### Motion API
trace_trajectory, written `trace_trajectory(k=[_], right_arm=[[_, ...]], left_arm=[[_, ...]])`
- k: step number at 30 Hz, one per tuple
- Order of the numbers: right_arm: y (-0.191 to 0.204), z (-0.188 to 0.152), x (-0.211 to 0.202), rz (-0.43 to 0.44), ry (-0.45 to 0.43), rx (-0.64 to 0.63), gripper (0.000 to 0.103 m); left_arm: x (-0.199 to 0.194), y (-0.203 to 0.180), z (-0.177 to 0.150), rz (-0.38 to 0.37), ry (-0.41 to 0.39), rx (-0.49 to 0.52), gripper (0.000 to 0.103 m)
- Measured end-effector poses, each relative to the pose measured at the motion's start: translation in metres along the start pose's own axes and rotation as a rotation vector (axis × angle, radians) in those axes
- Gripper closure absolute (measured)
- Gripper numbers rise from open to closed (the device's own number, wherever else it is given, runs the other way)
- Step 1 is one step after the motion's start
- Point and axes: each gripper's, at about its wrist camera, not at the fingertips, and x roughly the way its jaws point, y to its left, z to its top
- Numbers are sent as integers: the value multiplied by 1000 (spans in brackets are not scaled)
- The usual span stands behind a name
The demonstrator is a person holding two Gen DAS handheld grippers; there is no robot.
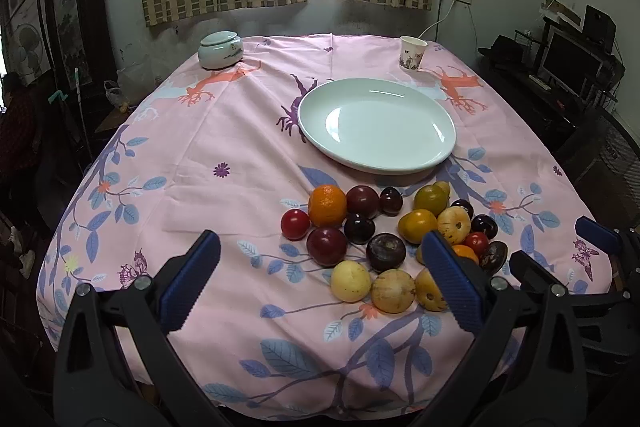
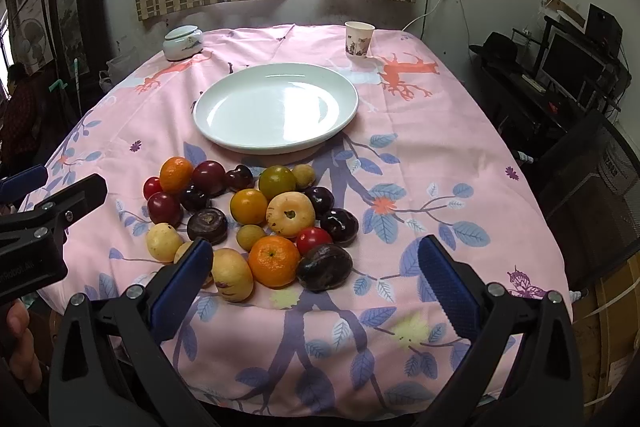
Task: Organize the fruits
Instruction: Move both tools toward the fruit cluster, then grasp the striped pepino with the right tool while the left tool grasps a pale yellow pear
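Note:
A pile of several fruits lies on the pink tablecloth: oranges (image 1: 327, 205) (image 2: 274, 260), dark plums (image 1: 362, 201) (image 2: 208, 177), red cherry tomatoes (image 1: 295, 224) (image 2: 313, 239), and pale yellow fruits (image 1: 351, 281) (image 2: 290, 214). An empty white plate (image 1: 376, 125) (image 2: 276, 107) sits just beyond the pile. My left gripper (image 1: 320, 279) is open, hovering near the front of the pile with nothing between its fingers. My right gripper (image 2: 310, 281) is open too, low at the pile's near edge, empty. The left gripper's body shows at the left edge of the right wrist view.
A lidded ceramic jar (image 1: 220, 49) (image 2: 183, 43) stands at the table's far left and a paper cup (image 1: 412, 53) (image 2: 358, 39) at the far right. Curtains and a window lie behind. A desk with a monitor (image 1: 570, 61) and a mesh chair (image 2: 592, 187) stand to the right.

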Motion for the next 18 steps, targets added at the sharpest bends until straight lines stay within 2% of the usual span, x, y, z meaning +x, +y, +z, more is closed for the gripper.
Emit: trace_trajectory(k=[10, 15, 18], right_arm=[[1, -1, -1, -5, 2, -8, 1], [2, -13, -3, -5, 22, -44, 1], [5, -26, 3, 29, 42, -82, 1]], left_arm=[[6, 6, -6, -7, 17, -2, 2], [23, 24, -23, -37, 77, -35, 2], [32, 31, -34, -2, 99, -30, 2]])
